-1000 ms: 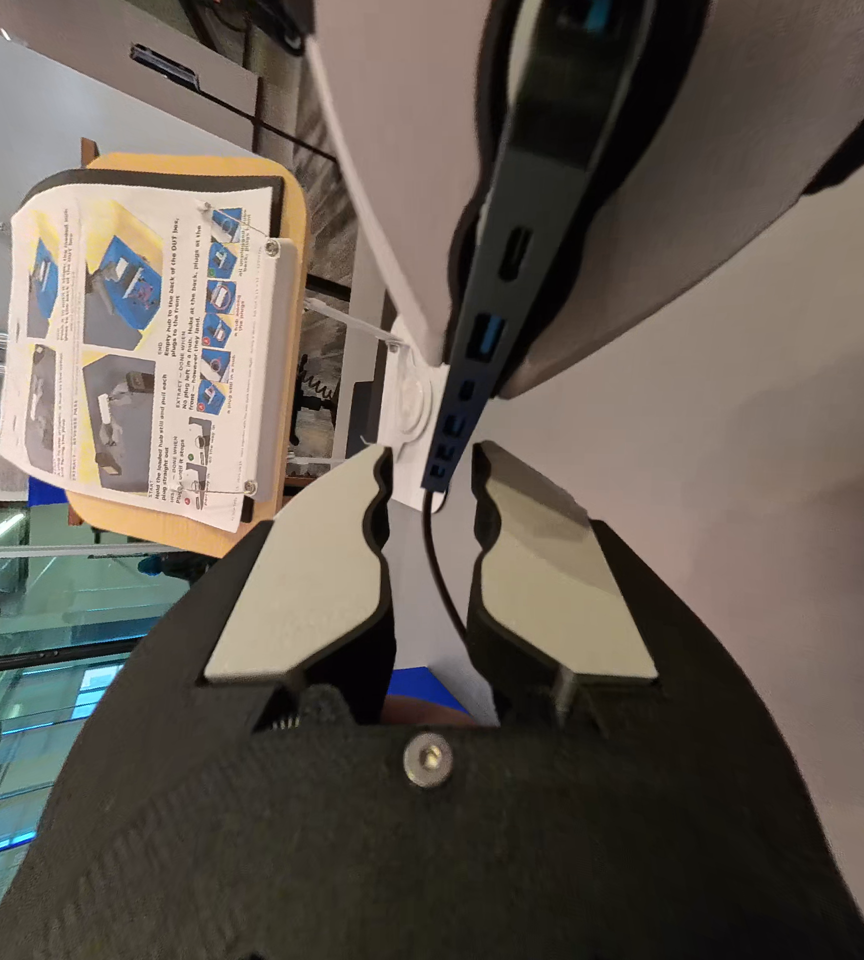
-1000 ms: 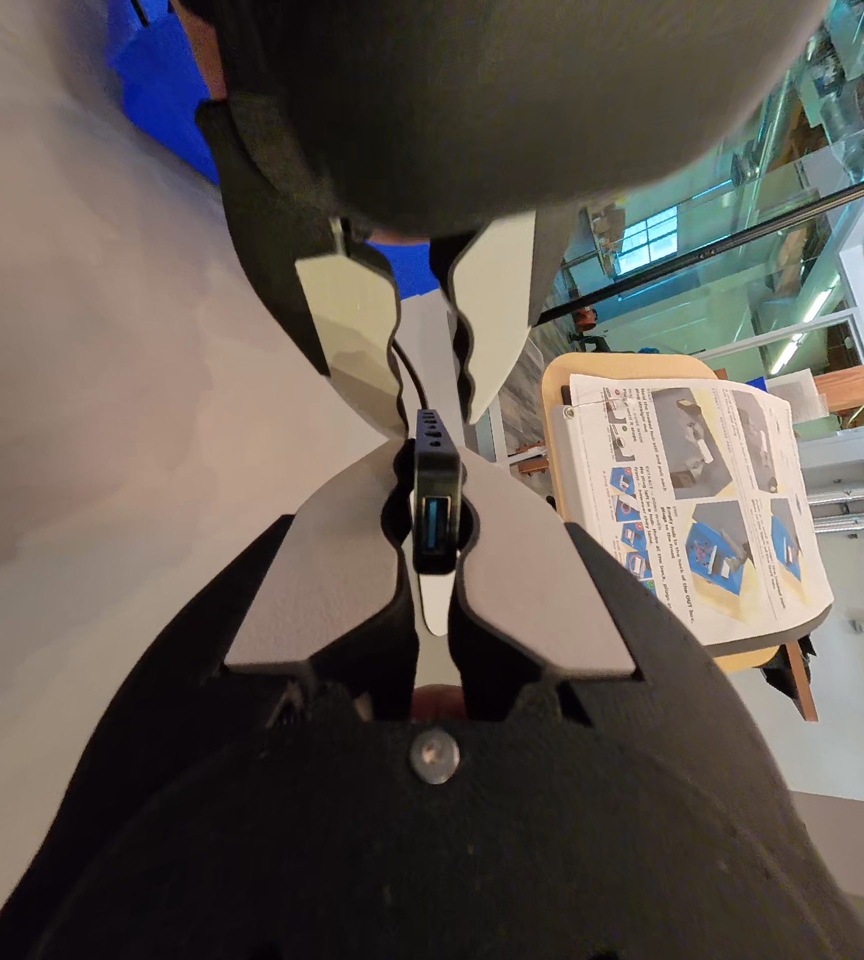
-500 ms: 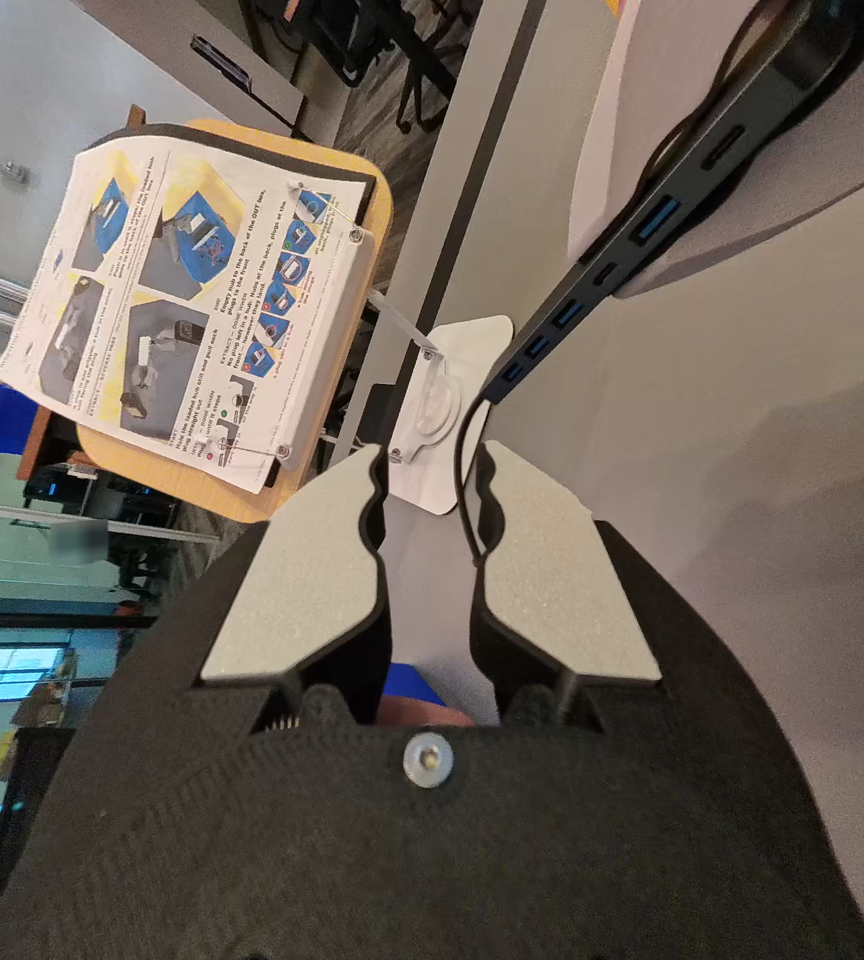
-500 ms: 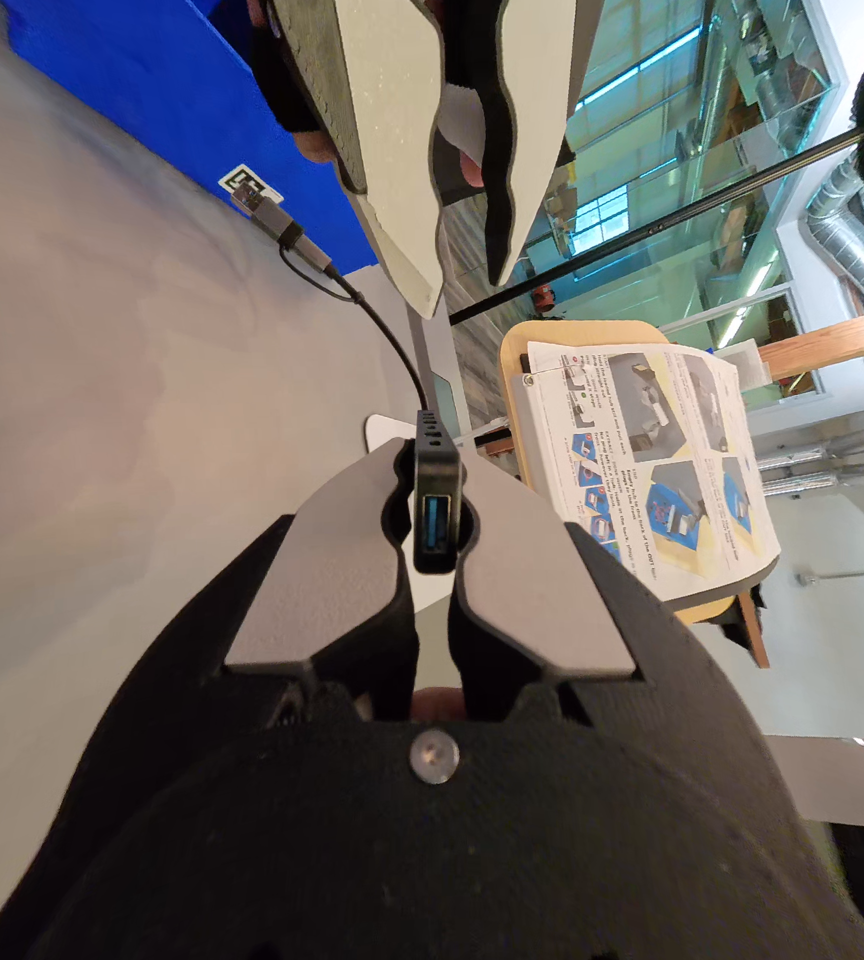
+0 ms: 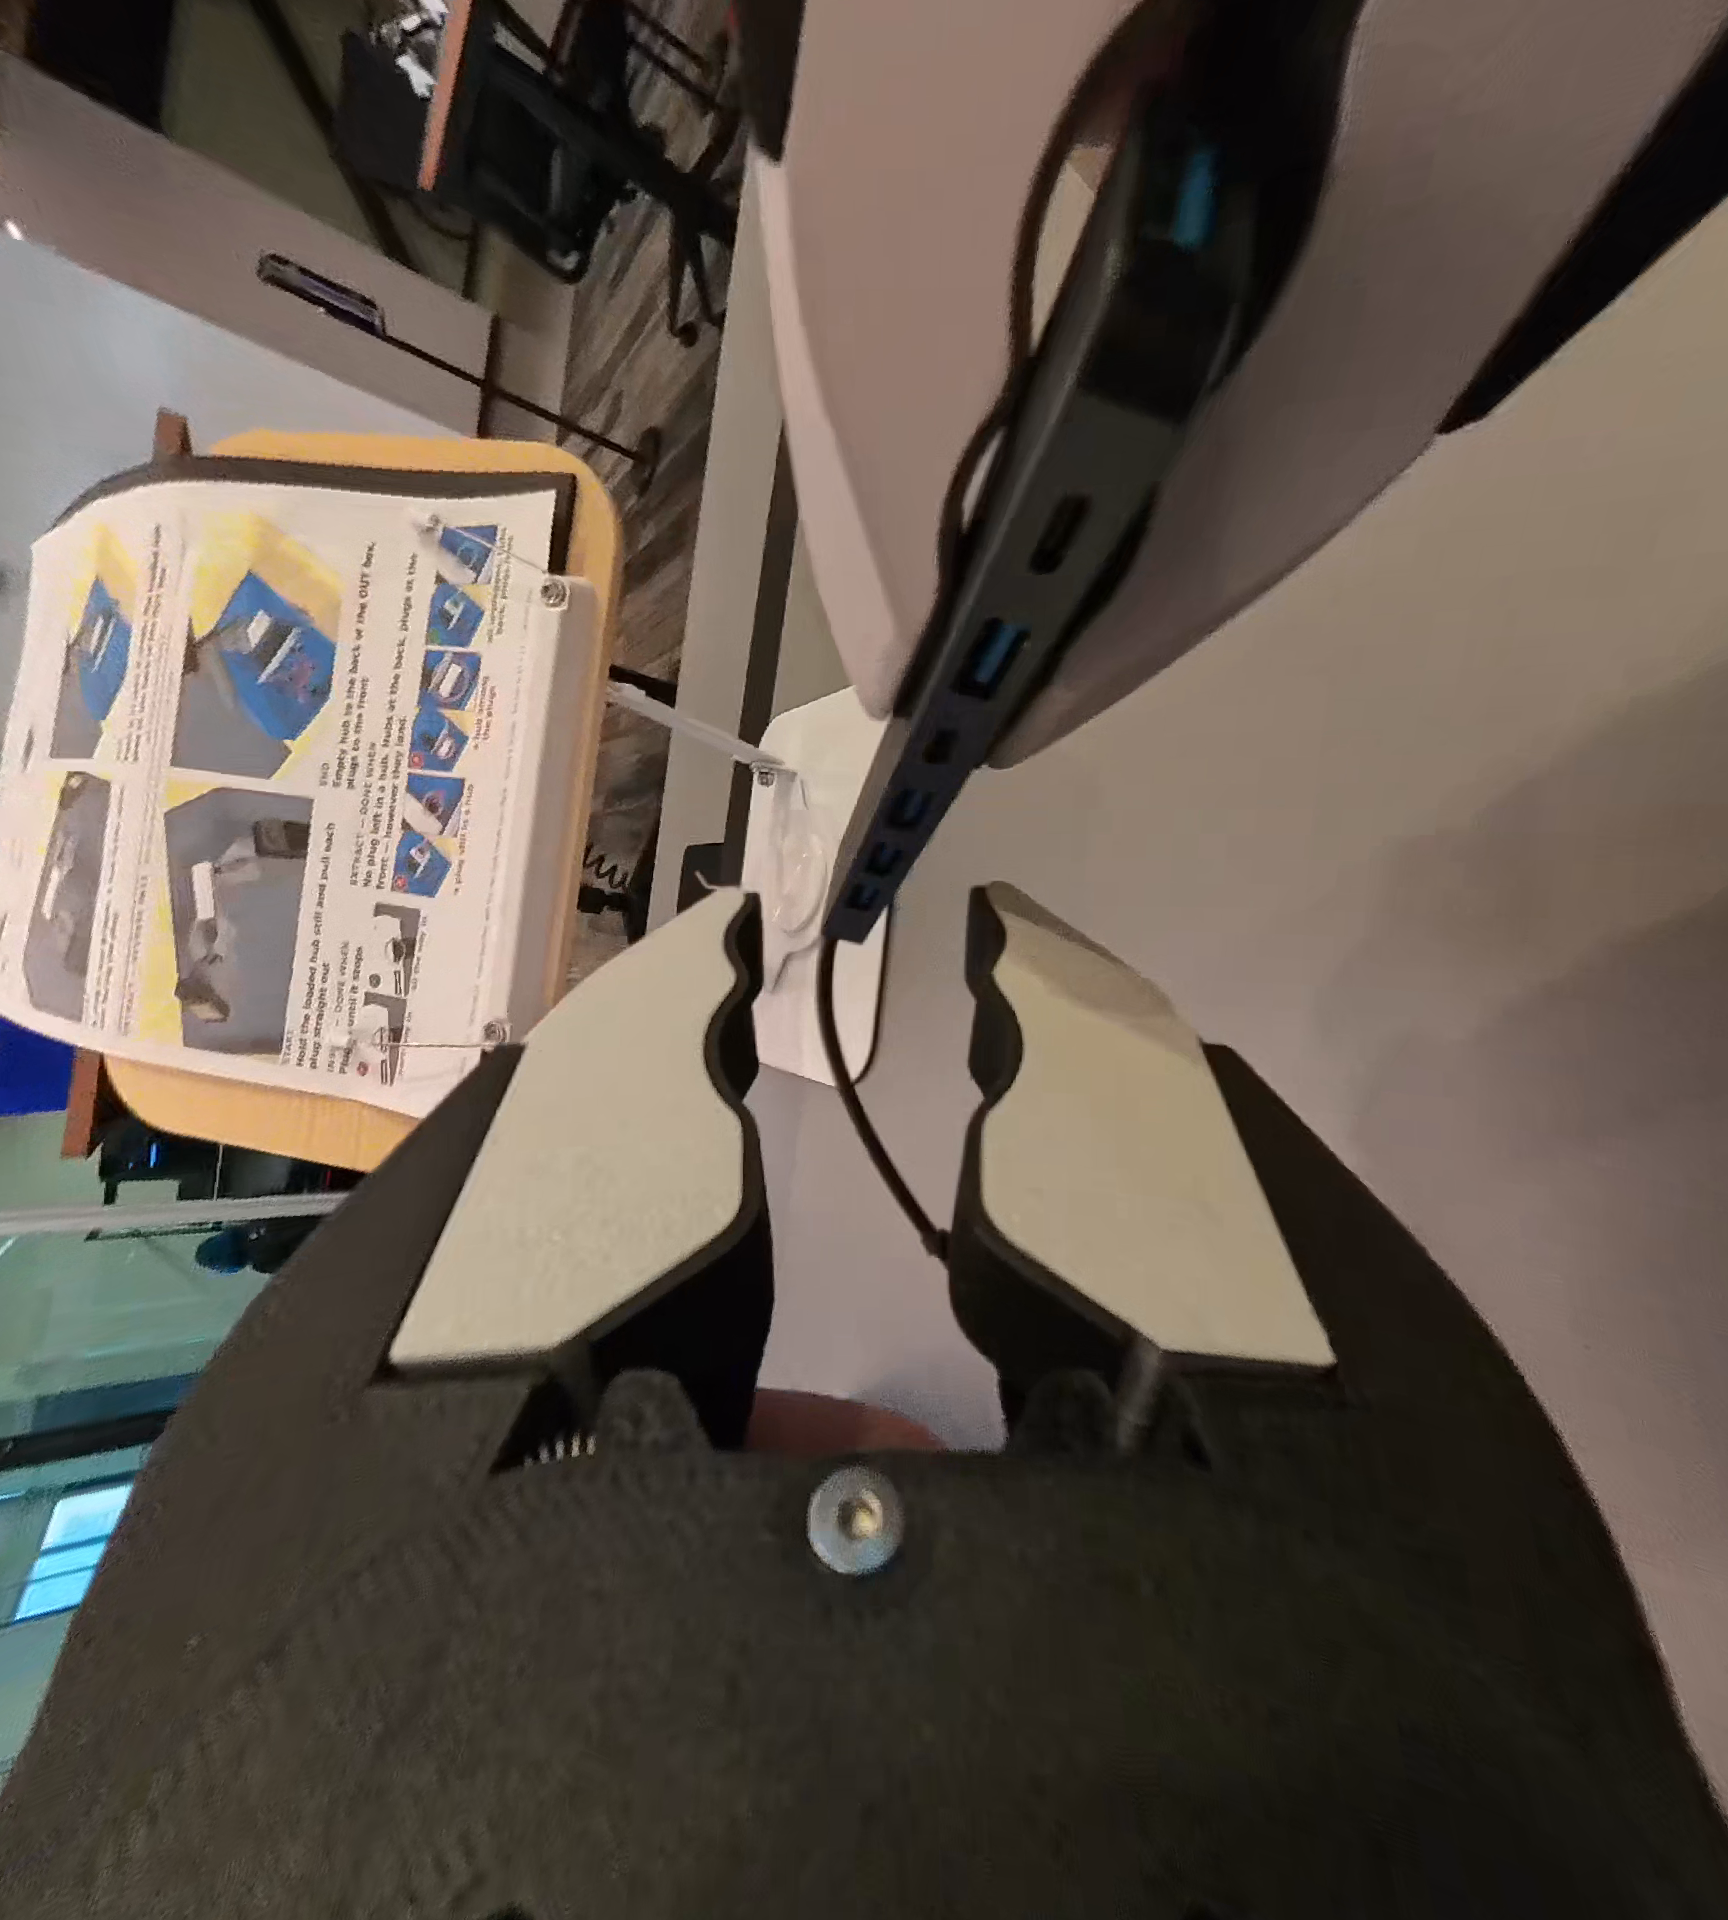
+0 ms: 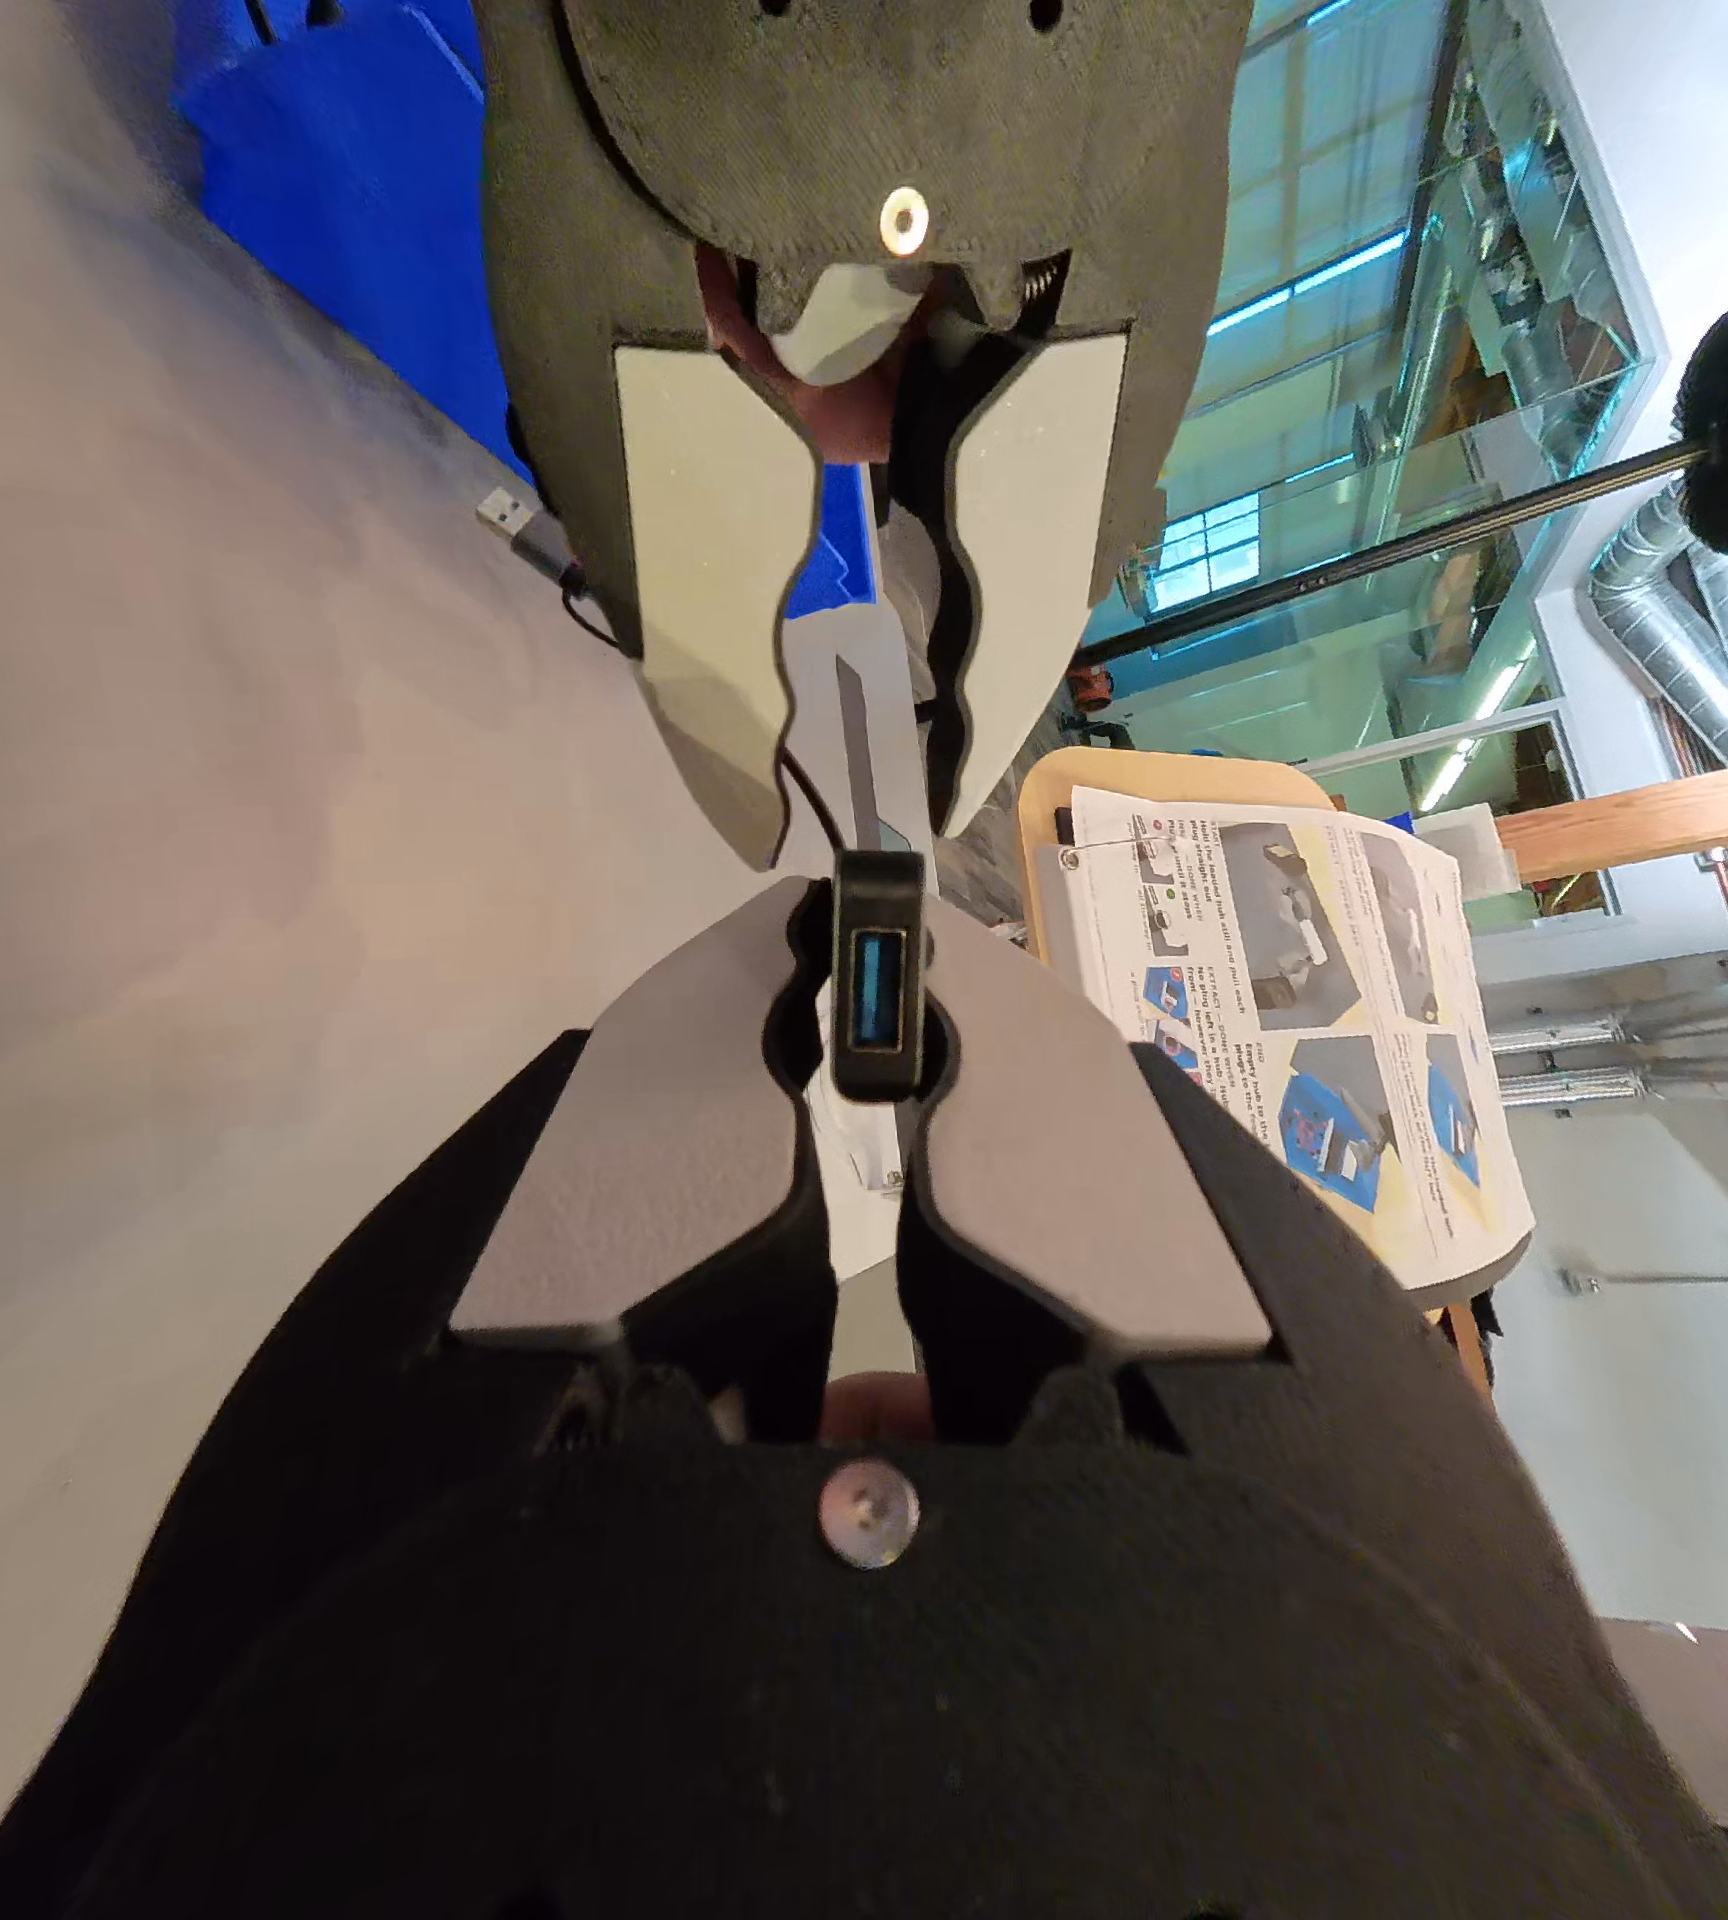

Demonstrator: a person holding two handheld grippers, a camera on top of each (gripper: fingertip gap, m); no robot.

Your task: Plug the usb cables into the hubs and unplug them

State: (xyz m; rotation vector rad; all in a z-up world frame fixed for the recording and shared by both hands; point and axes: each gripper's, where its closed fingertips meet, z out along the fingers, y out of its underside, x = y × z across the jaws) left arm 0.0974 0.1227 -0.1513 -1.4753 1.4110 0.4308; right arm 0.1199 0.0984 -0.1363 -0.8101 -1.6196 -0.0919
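Note:
My right gripper (image 6: 875, 914) is shut on a slim black USB hub (image 6: 875, 997) and holds it above the grey table (image 6: 216, 831), its blue port facing the camera. In the left wrist view the hub (image 5: 943, 748) sticks out from between the right gripper's grey pads (image 5: 860, 364), showing a row of ports. My left gripper (image 5: 865, 914) is open, tips just short of the hub's cable end. The hub's thin black cable (image 5: 855, 1091) runs between its fingers. The cable's silver USB plug (image 6: 527, 530) lies loose on the table. The left gripper (image 6: 860, 831) faces the right one.
A blue bin (image 6: 351, 208) stands on the table behind the left gripper. An instruction sheet on a wooden board (image 5: 268, 790) stands past the table edge, on a white base plate (image 5: 808, 769). It also shows in the right wrist view (image 6: 1307, 1018). Only a small space, under 4 cm, lies between the two pairs of fingers.
My left gripper, still open, has swung back in line with the hub and closer, so the cable runs between its fingers. The right gripper keeps its hold on the hub.

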